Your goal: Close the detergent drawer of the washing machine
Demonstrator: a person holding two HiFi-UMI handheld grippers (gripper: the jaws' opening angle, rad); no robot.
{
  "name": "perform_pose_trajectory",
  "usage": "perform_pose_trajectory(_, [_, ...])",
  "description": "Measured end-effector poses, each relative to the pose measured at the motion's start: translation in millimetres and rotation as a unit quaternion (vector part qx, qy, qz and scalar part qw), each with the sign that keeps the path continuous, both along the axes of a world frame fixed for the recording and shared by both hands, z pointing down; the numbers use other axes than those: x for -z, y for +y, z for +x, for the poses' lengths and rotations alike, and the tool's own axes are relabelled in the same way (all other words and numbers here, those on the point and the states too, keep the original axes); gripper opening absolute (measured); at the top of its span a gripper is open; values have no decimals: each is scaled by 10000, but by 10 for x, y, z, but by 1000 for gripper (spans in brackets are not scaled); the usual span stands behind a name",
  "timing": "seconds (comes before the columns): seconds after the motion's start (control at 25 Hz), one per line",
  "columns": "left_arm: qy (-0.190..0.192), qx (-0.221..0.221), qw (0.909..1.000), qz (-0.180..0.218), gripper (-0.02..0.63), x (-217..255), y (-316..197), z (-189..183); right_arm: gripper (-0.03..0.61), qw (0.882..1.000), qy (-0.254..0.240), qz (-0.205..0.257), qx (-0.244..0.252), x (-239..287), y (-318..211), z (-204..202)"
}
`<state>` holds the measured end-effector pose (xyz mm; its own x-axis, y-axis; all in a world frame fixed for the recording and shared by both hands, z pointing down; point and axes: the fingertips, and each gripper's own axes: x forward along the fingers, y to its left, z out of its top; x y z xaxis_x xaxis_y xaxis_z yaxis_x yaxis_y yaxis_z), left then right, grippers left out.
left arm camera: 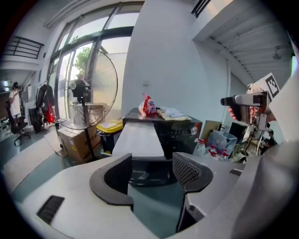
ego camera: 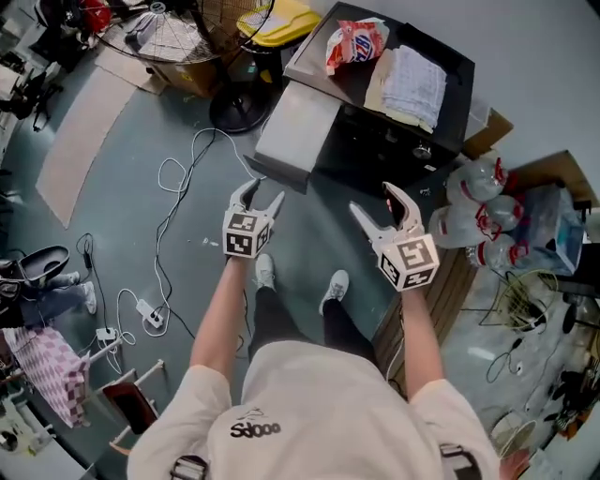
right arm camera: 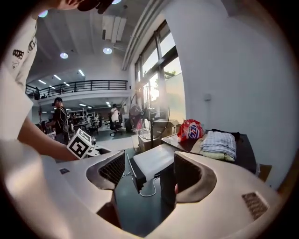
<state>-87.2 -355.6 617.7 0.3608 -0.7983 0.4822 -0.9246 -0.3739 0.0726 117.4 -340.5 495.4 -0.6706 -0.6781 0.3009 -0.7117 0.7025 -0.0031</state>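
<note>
The black washing machine [ego camera: 394,141] stands ahead of me, and its long pale grey detergent drawer [ego camera: 295,131] is pulled far out toward me. My left gripper [ego camera: 262,195] hovers open just in front of the drawer's near end, not touching it. My right gripper [ego camera: 375,202] is open too, off to the right before the machine's dark front. In the left gripper view the drawer [left arm camera: 139,137] lies straight beyond the empty left gripper [left arm camera: 152,170]. In the right gripper view the drawer [right arm camera: 152,161] shows between the spread jaws of the right gripper [right arm camera: 149,170], still at a distance.
A red detergent bag [ego camera: 354,42] and a folded towel [ego camera: 412,84] lie on the machine's top. A standing fan [ego camera: 234,103] and a yellow bin [ego camera: 277,23] are to the left. A white cable [ego camera: 178,178] snakes over the floor. Packed water bottles [ego camera: 478,211] sit at the right.
</note>
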Motion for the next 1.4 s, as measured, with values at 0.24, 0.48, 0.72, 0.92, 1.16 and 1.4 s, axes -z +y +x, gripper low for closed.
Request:
perform_pose_trajectory(0.24, [-94, -174, 9990, -397, 287, -720, -316, -254, 299, 9979, 221, -196, -572, -245, 0, -253])
perform_pose_trajectory(0.48, [-118, -267, 9993, -214, 301, -850, -559, -212, 299, 9932, 372, -430, -1017, -389, -75, -243])
perform_pose_trajectory(0.72, [-83, -200, 9997, -123, 305, -834, -584, -220, 298, 9914, 378, -600, -1100, -545, -220, -263])
perform_pose_trajectory(0.92, [-90, -253, 9996, 32, 307, -784, -680, -228, 298, 9905, 362, -715, -1118, -659, -246, -224])
perform_pose_trajectory(1.16, [-176, -306, 9993, -125, 307, -775, -1014, -192, 298, 9881, 415, -934, -1152, -786, -254, -132])
perform_pose_trajectory(1.4, [-204, -295, 9993, -145, 307, -793, -1047, -173, 298, 9875, 381, -977, -1180, -794, -322, -42])
